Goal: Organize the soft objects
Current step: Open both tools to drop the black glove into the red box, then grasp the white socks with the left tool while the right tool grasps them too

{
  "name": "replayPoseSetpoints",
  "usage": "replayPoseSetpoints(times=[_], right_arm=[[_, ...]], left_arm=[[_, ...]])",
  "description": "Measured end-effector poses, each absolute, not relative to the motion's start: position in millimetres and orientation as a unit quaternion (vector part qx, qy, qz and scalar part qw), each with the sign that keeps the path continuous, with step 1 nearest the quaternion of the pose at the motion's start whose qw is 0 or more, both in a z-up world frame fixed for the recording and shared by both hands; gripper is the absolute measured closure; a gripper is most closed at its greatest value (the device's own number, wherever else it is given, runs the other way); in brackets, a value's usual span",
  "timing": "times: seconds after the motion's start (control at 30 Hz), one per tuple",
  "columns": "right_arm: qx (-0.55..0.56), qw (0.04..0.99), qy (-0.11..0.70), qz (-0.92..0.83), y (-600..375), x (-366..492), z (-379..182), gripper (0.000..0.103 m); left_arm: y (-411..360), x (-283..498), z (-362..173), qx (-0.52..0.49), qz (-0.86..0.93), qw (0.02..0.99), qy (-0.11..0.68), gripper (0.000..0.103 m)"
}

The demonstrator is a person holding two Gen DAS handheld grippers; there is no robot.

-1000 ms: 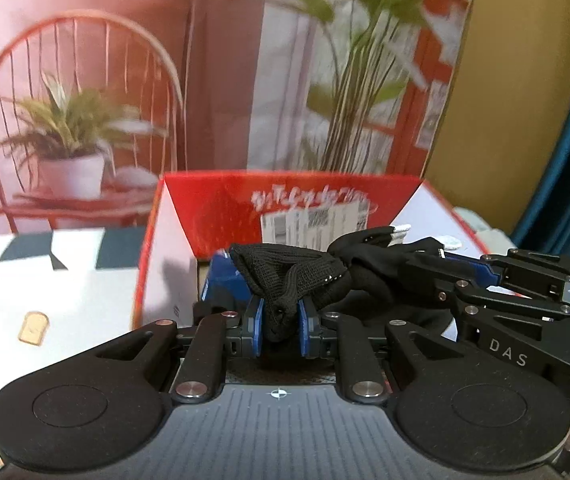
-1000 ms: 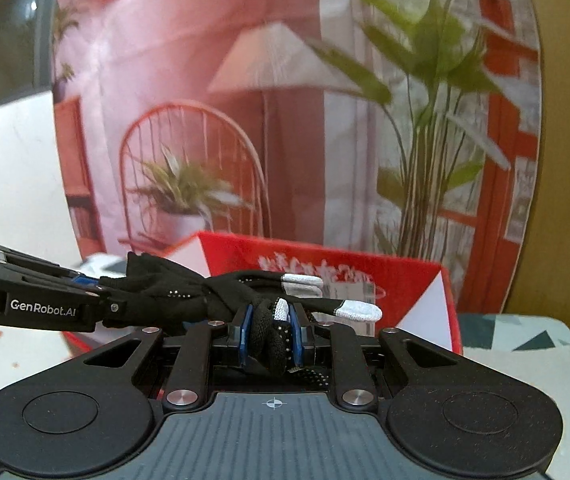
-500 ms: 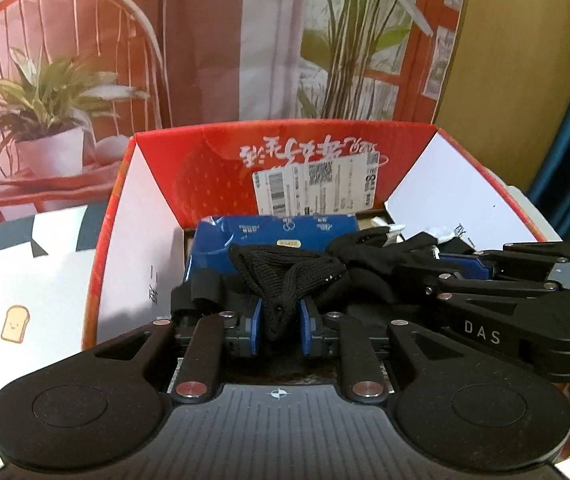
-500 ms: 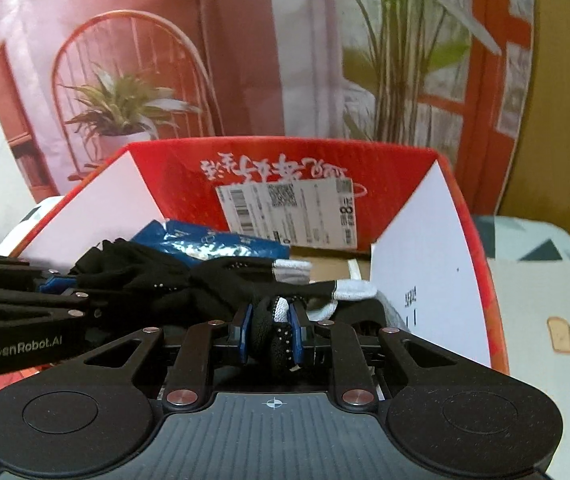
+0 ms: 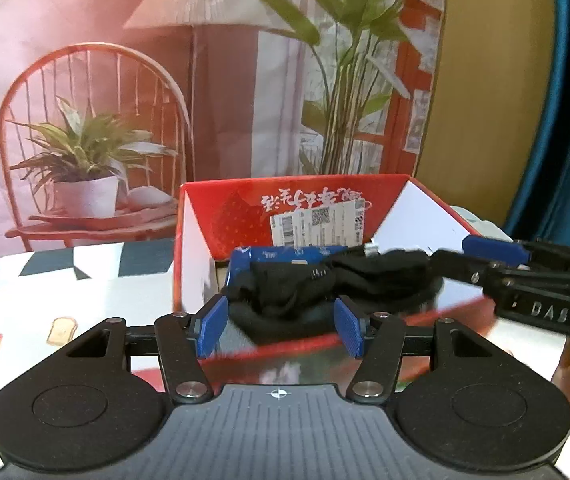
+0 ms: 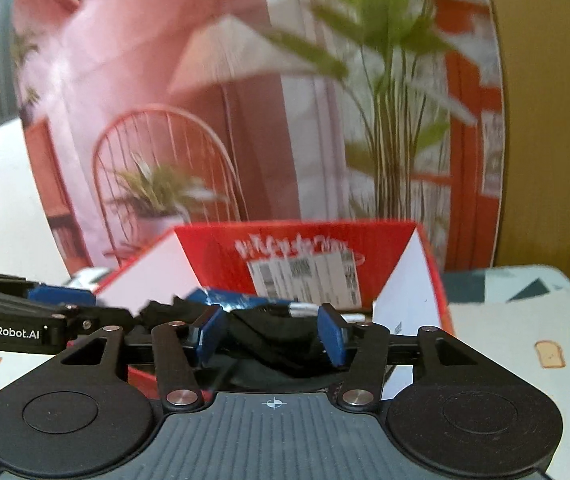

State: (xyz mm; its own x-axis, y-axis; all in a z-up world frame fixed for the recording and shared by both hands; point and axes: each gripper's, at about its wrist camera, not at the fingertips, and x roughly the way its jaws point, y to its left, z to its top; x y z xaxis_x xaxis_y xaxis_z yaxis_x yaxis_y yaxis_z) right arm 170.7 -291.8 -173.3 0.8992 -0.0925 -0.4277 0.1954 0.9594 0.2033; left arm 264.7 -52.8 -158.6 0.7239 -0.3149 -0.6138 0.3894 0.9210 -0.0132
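A black glove with silver fingertips lies in the red cardboard box, on top of a blue packet. My left gripper is open, its blue pads either side of the glove's near end, just above the box's front rim. My right gripper is open too, with the glove lying loose between its pads. The right gripper also shows at the right of the left wrist view, and the left gripper at the left of the right wrist view.
The box has white inner side flaps and a shipping label on its red back wall. It stands on a patterned tablecloth. A printed backdrop with a chair, lamp and plants hangs behind. A blue curtain is at the right.
Both grippers were shut on the glove and held it over the box. Both have opened and let it go; it now lies in the box. Both grippers have drawn back and up.
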Motion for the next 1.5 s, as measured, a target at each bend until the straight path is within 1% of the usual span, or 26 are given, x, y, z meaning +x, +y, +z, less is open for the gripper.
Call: replayPoseSetpoints(times=[0.23, 0.43, 0.7, 0.8, 0.93, 0.97, 1.0, 1.03, 1.1, 1.13, 1.17, 1.2, 1.23, 1.27, 1.3, 1.33, 1.4, 1.5], right_arm=[[0.120, 0.975, 0.174, -0.071, -272.3, 119.9, -169.9, 0.054], [0.132, 0.976, 0.156, -0.070, -255.6, 80.2, -181.8, 0.053], [0.140, 0.960, 0.213, -0.114, -258.0, 53.9, -231.0, 0.053], [0.151, 0.951, 0.232, -0.140, -263.6, 47.3, -244.3, 0.053], [0.171, 0.941, 0.235, -0.171, -275.6, 42.9, -254.2, 0.053], [0.175, 0.939, 0.238, -0.175, -278.7, 43.6, -256.1, 0.053], [0.180, 0.937, 0.240, -0.179, -281.3, 44.4, -258.7, 0.053], [0.185, 0.935, 0.243, -0.182, -283.0, 45.0, -261.2, 0.053], [0.189, 0.930, 0.253, -0.189, -284.7, 47.3, -266.9, 0.053], [0.191, 0.928, 0.259, -0.189, -286.7, 49.4, -269.4, 0.053], [0.197, 0.925, 0.264, -0.187, -287.5, 49.8, -272.5, 0.054], [0.201, 0.924, 0.267, -0.186, -288.9, 49.1, -274.0, 0.060], [0.204, 0.923, 0.269, -0.186, -289.4, 48.6, -274.9, 0.064], [0.203, 0.922, 0.269, -0.187, -289.0, 48.3, -274.4, 0.074], [0.203, 0.922, 0.270, -0.188, -289.5, 47.5, -273.3, 0.079], [0.207, 0.922, 0.270, -0.184, -289.8, 46.8, -272.2, 0.080], [0.214, 0.922, 0.271, -0.175, -288.9, 45.4, -270.4, 0.086], [0.217, 0.922, 0.276, -0.164, -285.0, 43.8, -268.0, 0.088]], left_arm=[[-26.3, 205.4, -169.2, 0.054, -0.190, 0.931, 0.308, 0.041], [-5.9, 173.2, -201.1, 0.026, -0.175, 0.923, 0.341, 0.041], [1.9, 158.6, -247.8, 0.013, -0.174, 0.899, 0.402, 0.042], [2.8, 160.1, -255.9, 0.012, -0.170, 0.897, 0.408, 0.042], [-0.6, 162.3, -262.4, 0.012, -0.171, 0.895, 0.411, 0.042], [-2.3, 163.3, -265.2, 0.009, -0.172, 0.894, 0.414, 0.044], [-2.0, 162.6, -267.0, 0.007, -0.171, 0.893, 0.417, 0.050], [-1.8, 161.9, -268.1, 0.011, -0.166, 0.895, 0.414, 0.053], [-1.8, 160.2, -268.0, 0.018, -0.159, 0.897, 0.411, 0.071], [-0.1, 160.7, -267.9, 0.015, -0.160, 0.897, 0.412, 0.076], [0.9, 160.7, -267.5, 0.008, -0.165, 0.895, 0.415, 0.083], [1.7, 161.0, -267.0, 0.003, -0.167, 0.894, 0.417, 0.086], [2.1, 160.4, -266.8, 0.004, -0.166, 0.894, 0.416, 0.086], [1.9, 160.0, -266.9, 0.005, -0.165, 0.894, 0.416, 0.087], [1.7, 159.5, -266.7, 0.005, -0.163, 0.895, 0.415, 0.090], [2.1, 159.3, -266.3, 0.005, -0.162, 0.895, 0.415, 0.090], [4.0, 159.1, -264.4, 0.004, -0.157, 0.895, 0.417, 0.090], [9.7, 158.3, -260.4, -0.003, -0.148, 0.895, 0.420, 0.091]])
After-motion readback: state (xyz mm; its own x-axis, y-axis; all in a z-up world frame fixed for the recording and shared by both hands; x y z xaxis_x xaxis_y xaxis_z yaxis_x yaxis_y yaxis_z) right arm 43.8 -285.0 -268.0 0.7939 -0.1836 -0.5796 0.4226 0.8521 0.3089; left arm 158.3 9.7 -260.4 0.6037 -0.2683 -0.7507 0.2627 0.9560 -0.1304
